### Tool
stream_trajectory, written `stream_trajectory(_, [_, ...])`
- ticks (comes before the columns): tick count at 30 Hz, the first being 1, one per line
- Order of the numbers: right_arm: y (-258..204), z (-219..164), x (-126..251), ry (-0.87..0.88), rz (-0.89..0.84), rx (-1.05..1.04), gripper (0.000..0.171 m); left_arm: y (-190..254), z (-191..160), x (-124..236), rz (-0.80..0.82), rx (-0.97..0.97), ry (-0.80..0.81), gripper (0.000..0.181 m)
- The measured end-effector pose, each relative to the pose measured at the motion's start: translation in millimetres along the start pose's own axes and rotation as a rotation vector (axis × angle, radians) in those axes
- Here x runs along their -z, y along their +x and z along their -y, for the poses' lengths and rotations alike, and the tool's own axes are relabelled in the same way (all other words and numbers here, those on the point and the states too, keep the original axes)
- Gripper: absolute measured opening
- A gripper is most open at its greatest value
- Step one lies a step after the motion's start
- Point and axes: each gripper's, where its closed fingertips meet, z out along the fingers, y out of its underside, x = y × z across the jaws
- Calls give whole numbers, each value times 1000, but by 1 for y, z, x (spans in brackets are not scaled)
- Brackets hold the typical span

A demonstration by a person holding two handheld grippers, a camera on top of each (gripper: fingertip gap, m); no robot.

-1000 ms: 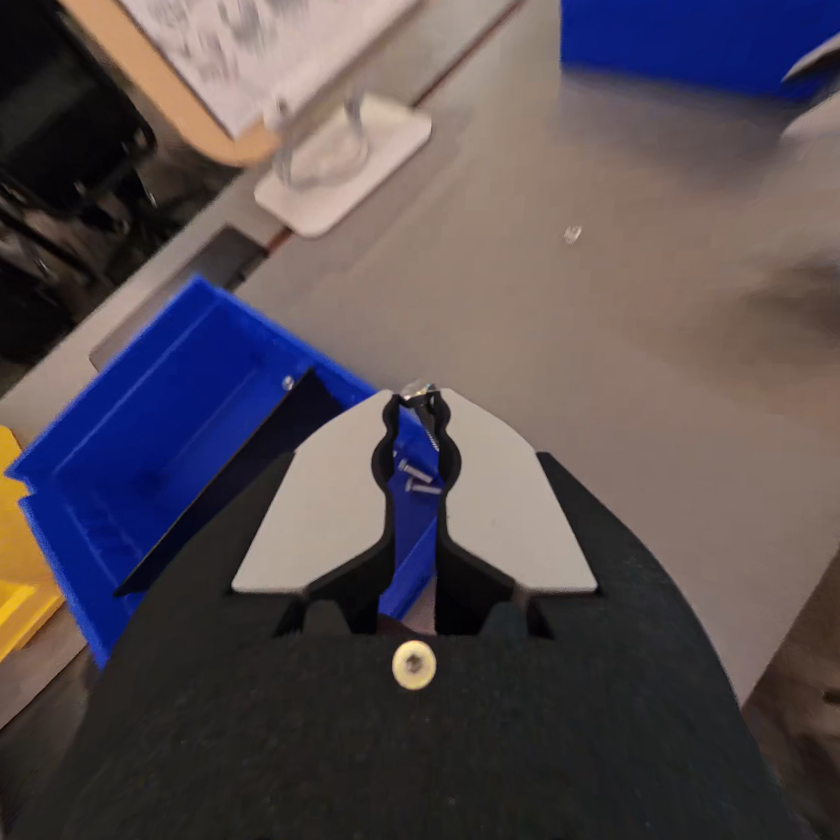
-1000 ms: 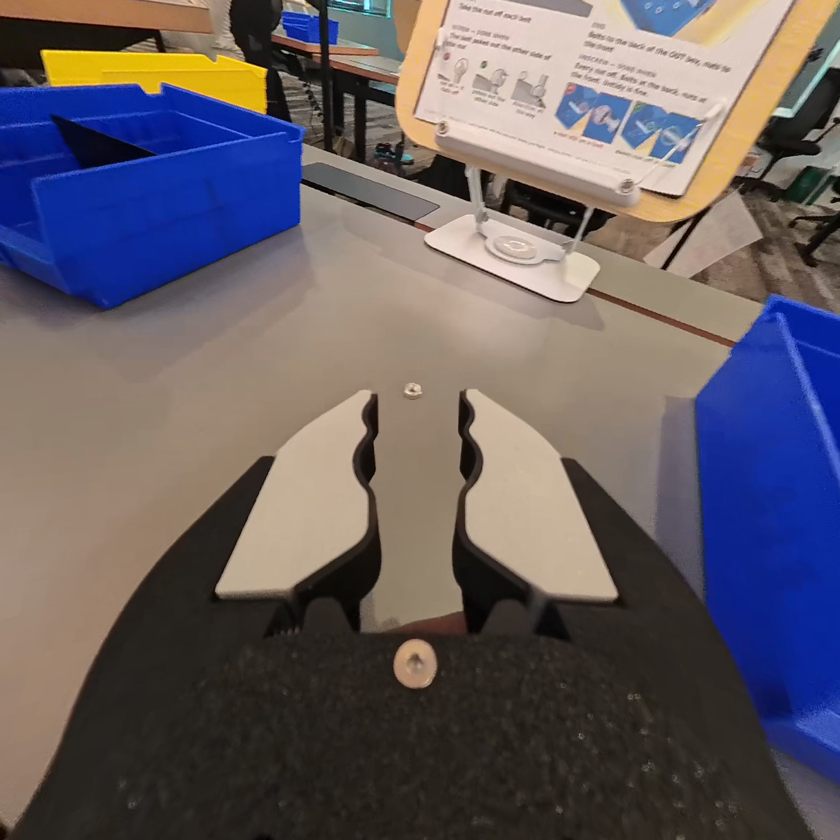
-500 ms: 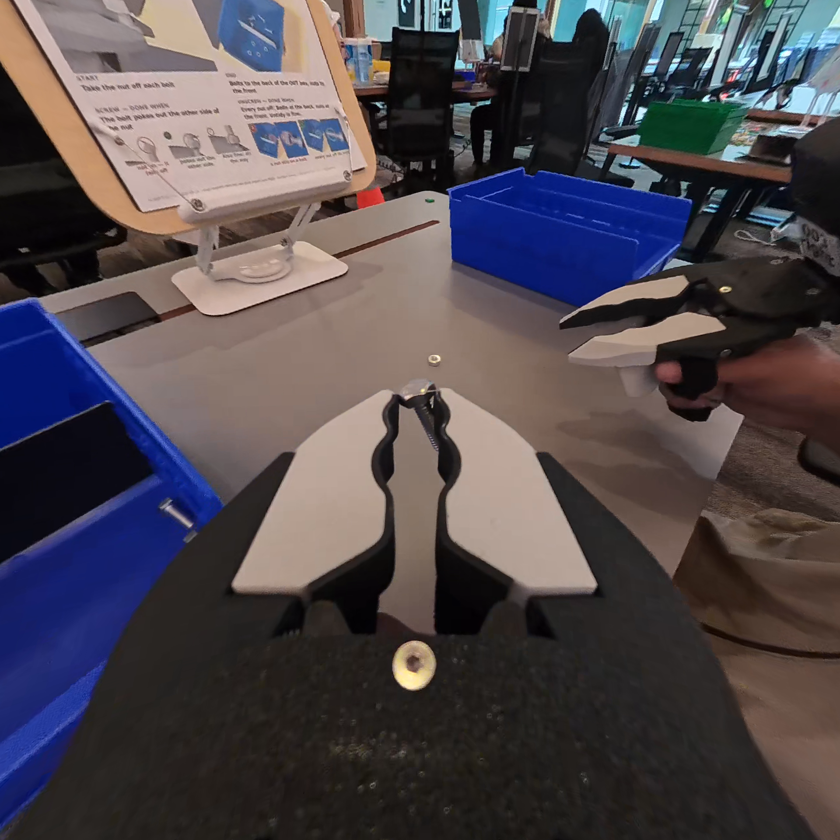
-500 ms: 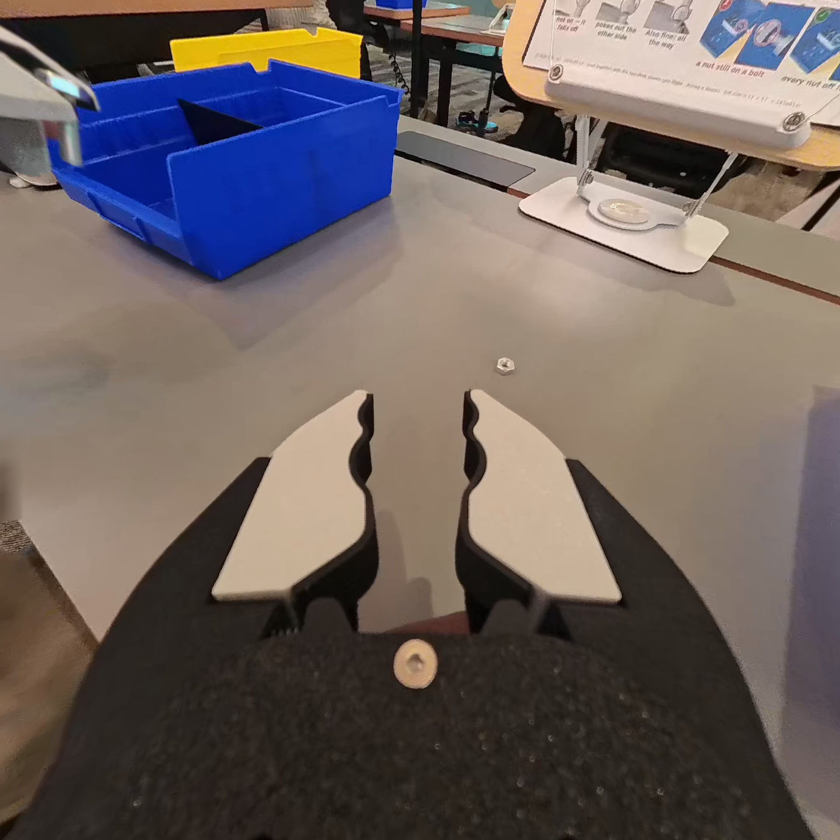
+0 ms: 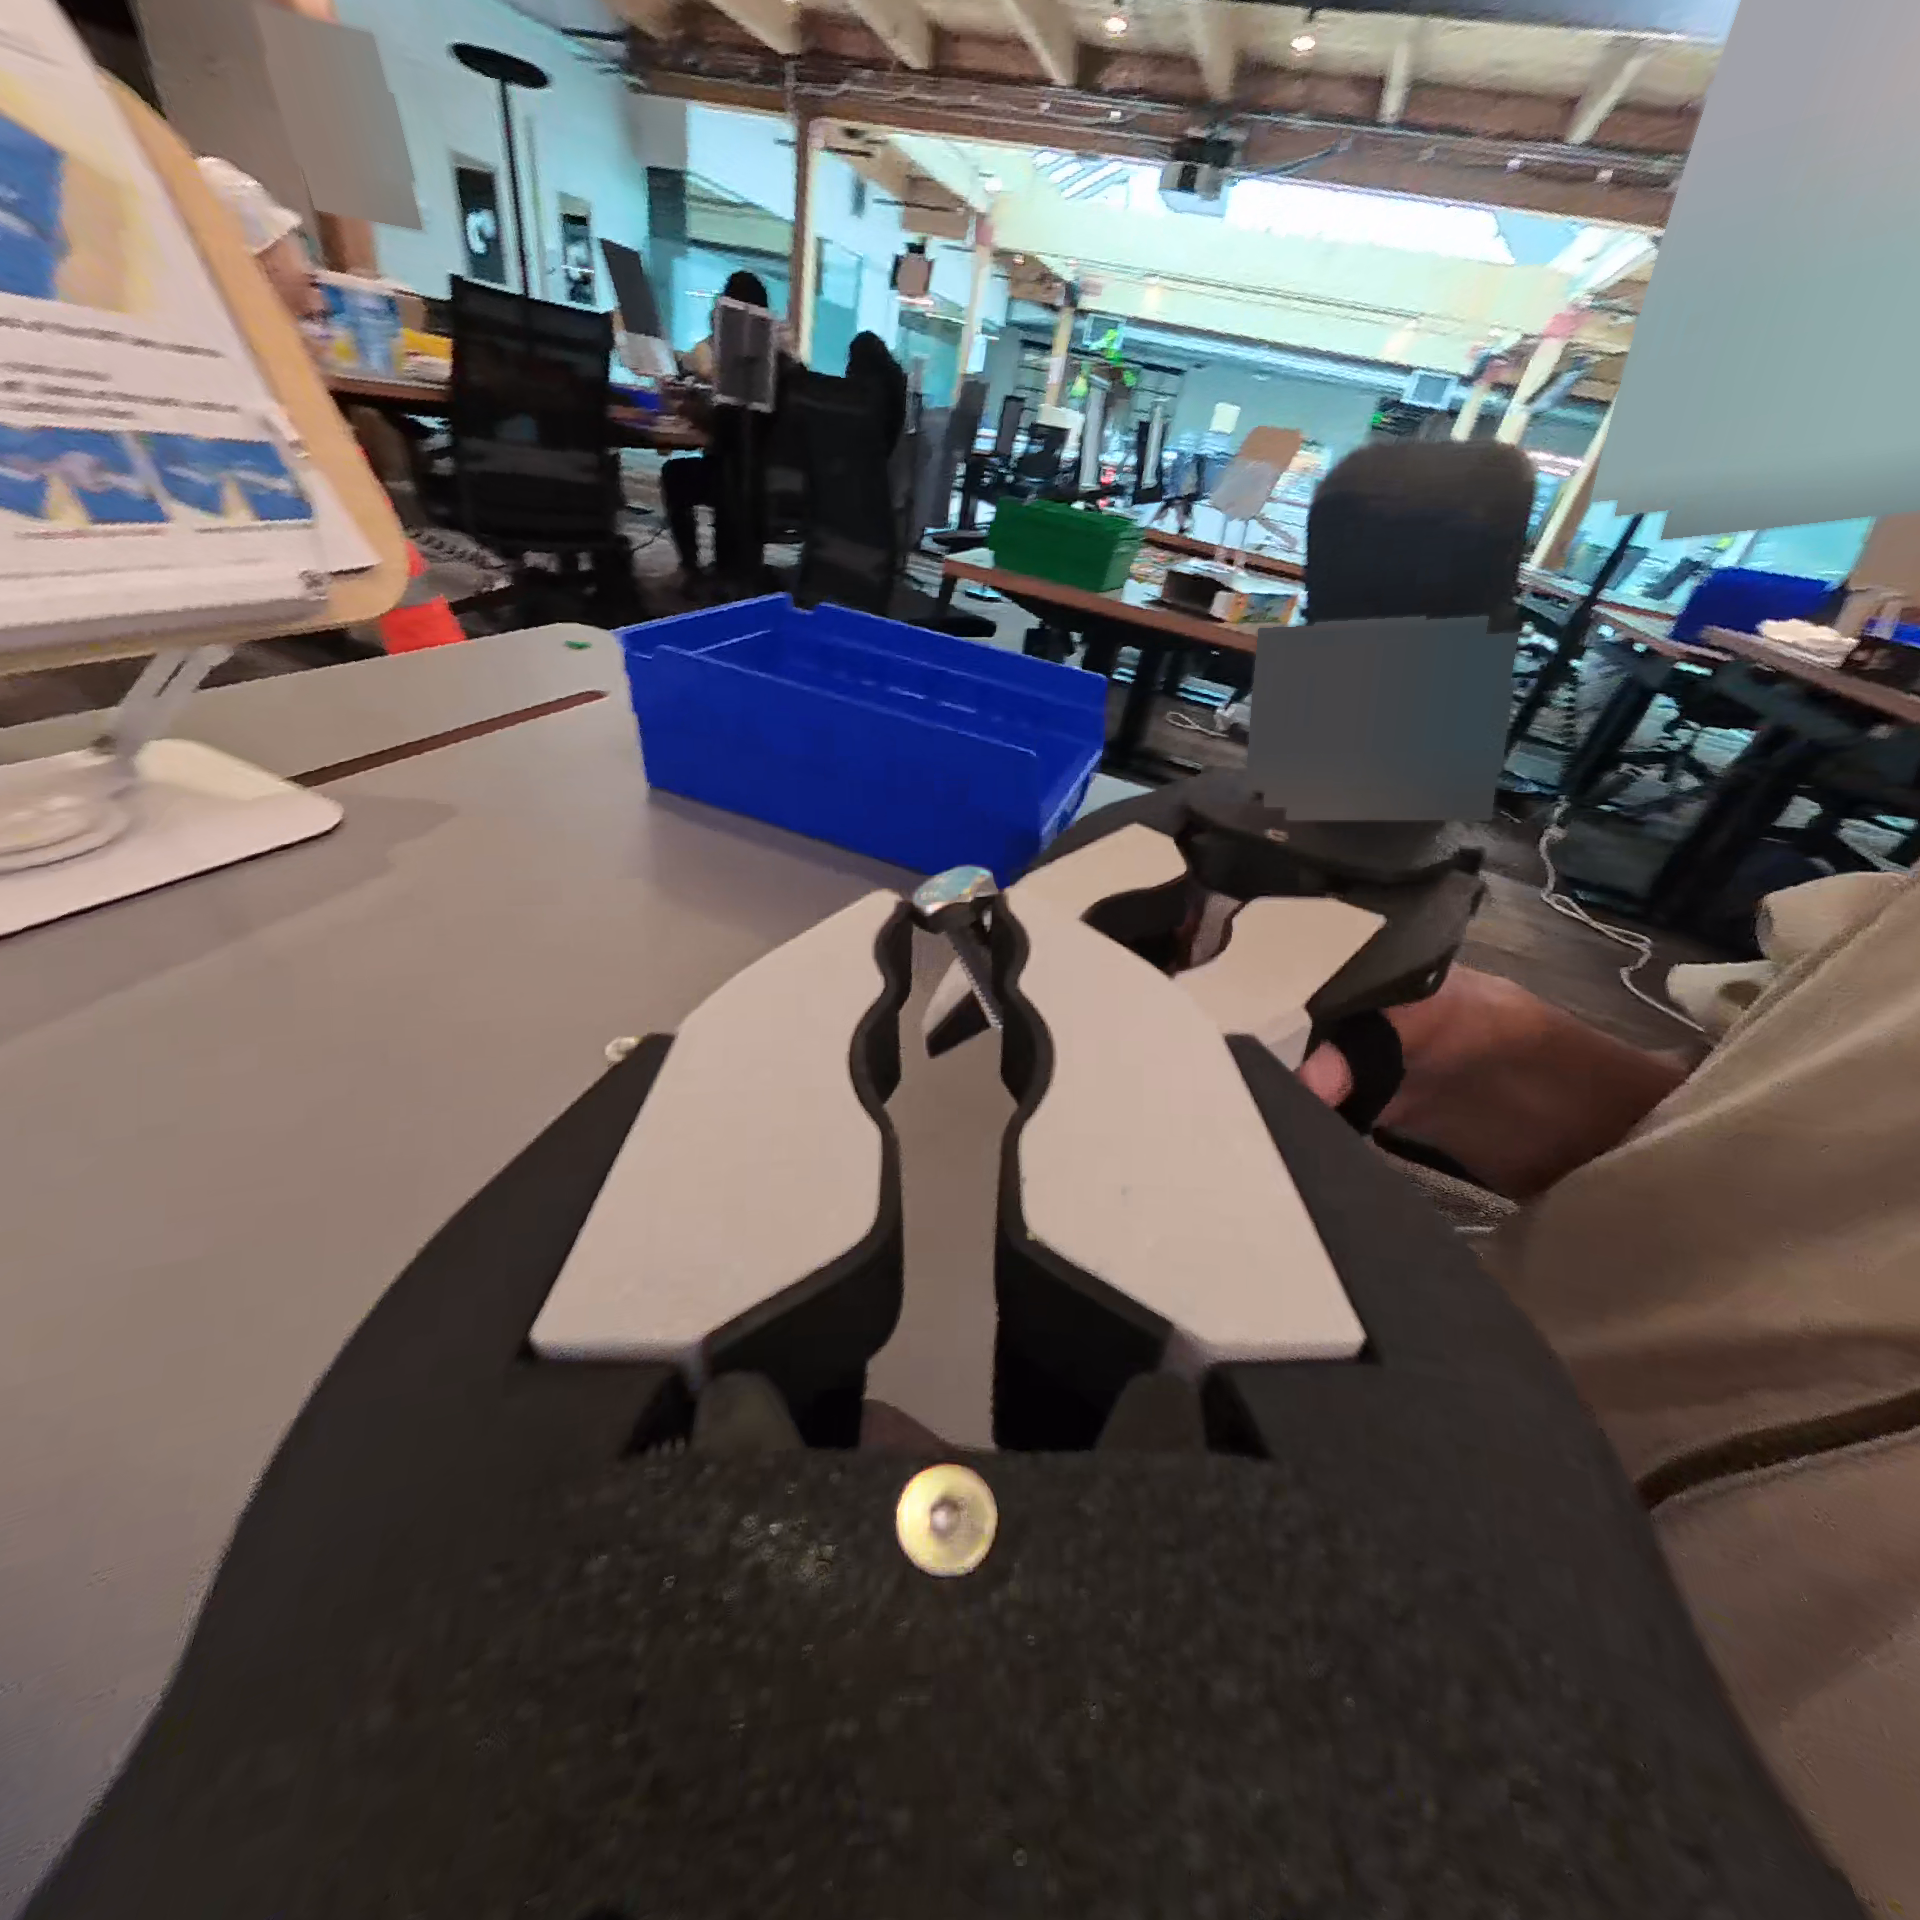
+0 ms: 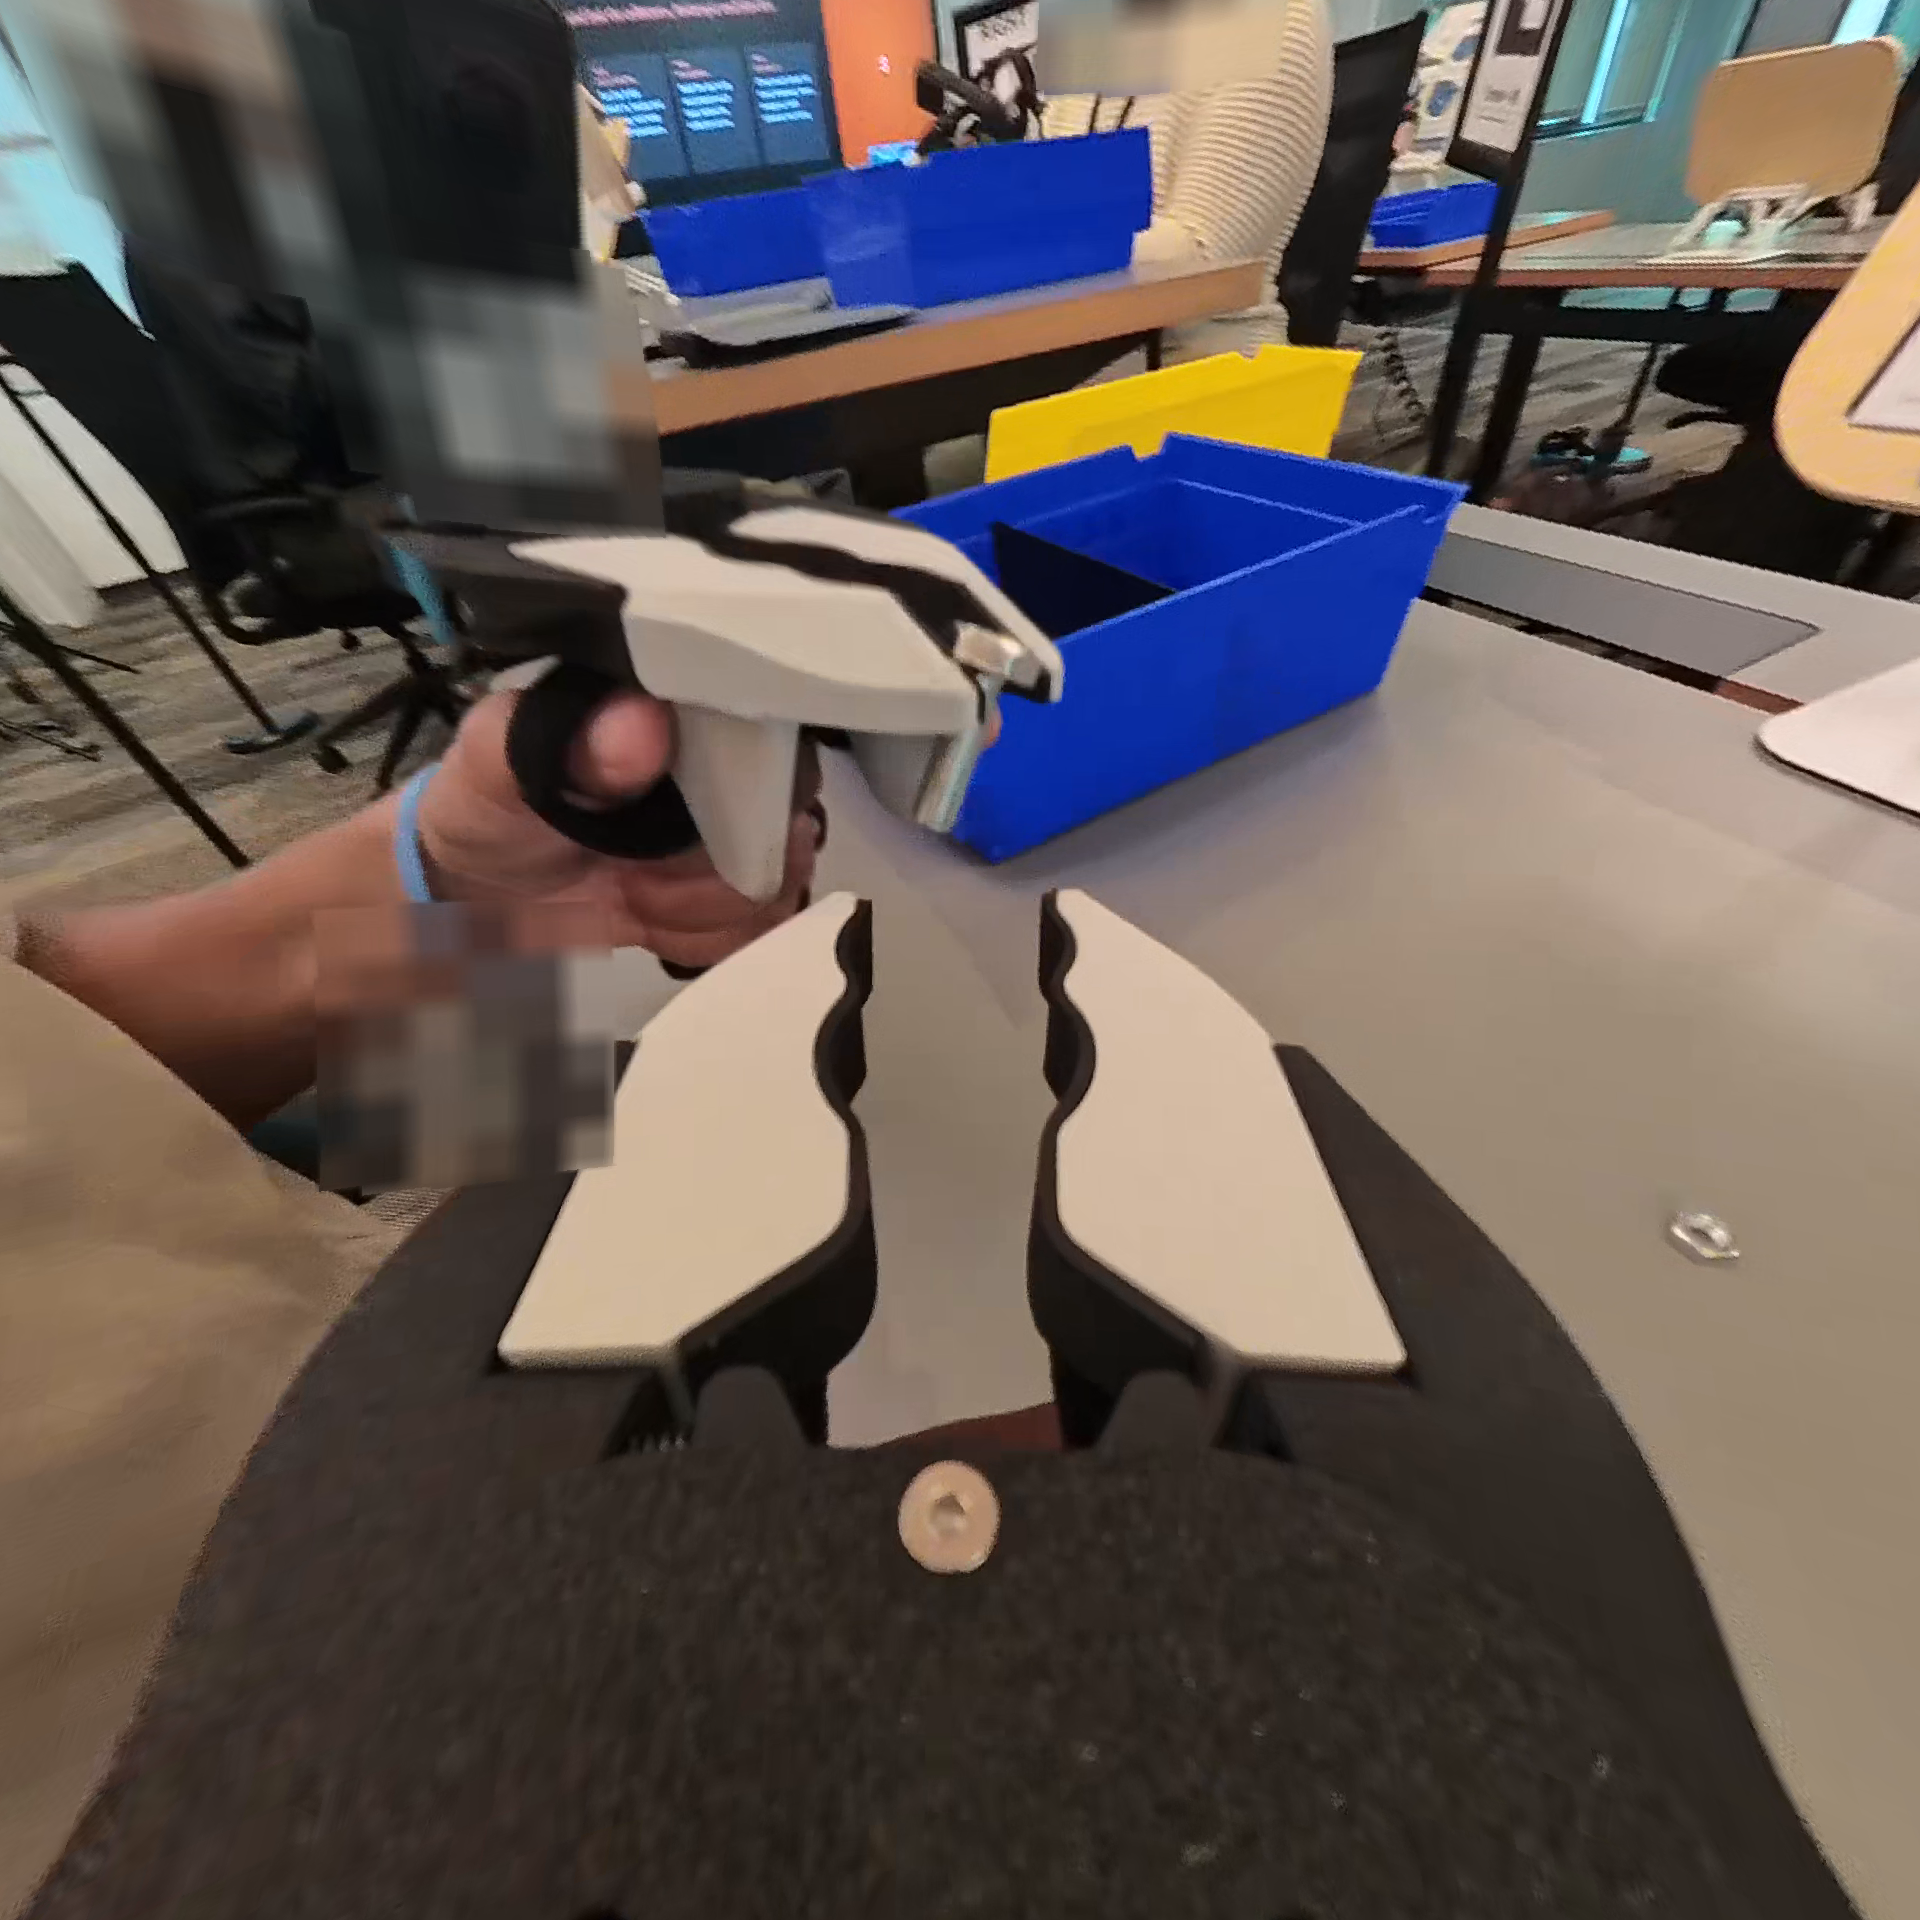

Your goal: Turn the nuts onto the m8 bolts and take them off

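Left tongs (image 5: 954,914) pinching bolt (image 5: 971,940), nut (image 6: 1704,1236) seemingly apart

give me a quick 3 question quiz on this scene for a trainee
1. True or false: the left claw is shut on a bolt.
2. Where is the loose nut? A) in the blue bin with the divider B) on the grey table C) in the right claw
3. Fill in: the right claw is ____.

Key:
1. True
2. B
3. open, holding nothing
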Motion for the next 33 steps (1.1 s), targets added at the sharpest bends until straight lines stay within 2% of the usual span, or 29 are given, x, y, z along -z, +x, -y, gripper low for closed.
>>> stream_trajectory(5, [0,8,7,19,39,-21,27,8,-4,-6,-109,0,-17,14])
stream_trajectory(12, [-2,8,10,44,78,-73,18,17,-13,-14,-166,-57,-60,14])
stream_trajectory(14, [-1,7,11,44,90,-90,11,16,-15,-16,-168,-48,-59,14])
stream_trajectory(19, [7,-1,12,20,133,-145,8,12,-22,-18,-168,-21,-86,15])
stream_trajectory(21, [13,-6,13,-8,114,-100,7,11,-25,-16,-180,6,-115,18])
stream_trajectory(24, [24,-15,18,-80,77,26,7,8,-29,-10,-192,37,-166,33])
stream_trajectory(29, [35,-31,24,-252,38,349,7,-7,-57,4,-138,-85,-403,42])
stream_trajectory(33, [40,-43,20,-348,36,497,7,-14,-68,11,-130,-196,-558,43])
